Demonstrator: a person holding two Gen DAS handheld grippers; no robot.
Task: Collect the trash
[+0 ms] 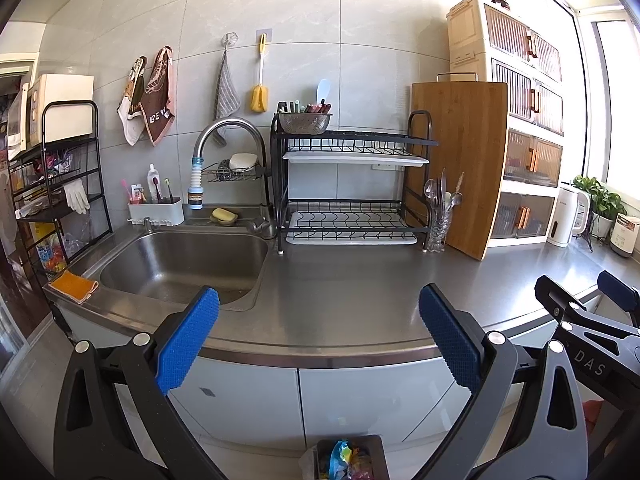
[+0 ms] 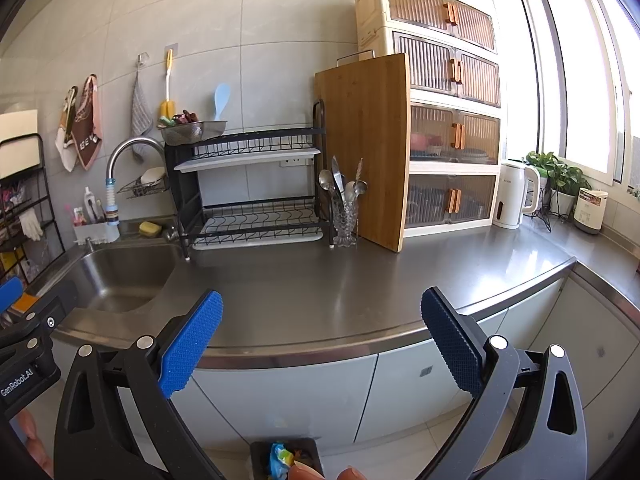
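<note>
I am holding both the left gripper (image 1: 319,334) and the right gripper (image 2: 322,336) wide open, empty; the bin (image 1: 376,454) is lying below, nearer the left gripper.

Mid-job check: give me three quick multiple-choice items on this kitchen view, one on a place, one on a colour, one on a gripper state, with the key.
1. Where is the trash bin?
A. on the counter
B. on the floor below the counter edge
C. in the sink

2. What colour is the cloth at the sink's near left corner?
A. orange
B. green
C. white

3. How do the left gripper and the right gripper stand?
A. both shut on trash
B. one open, one shut
C. both open and empty

Key: 1 B, the bin shows low between the fingers, before the cabinet doors. 2 A, the cloth is orange. 3 C, the blue pads are wide apart with nothing between them.
</note>
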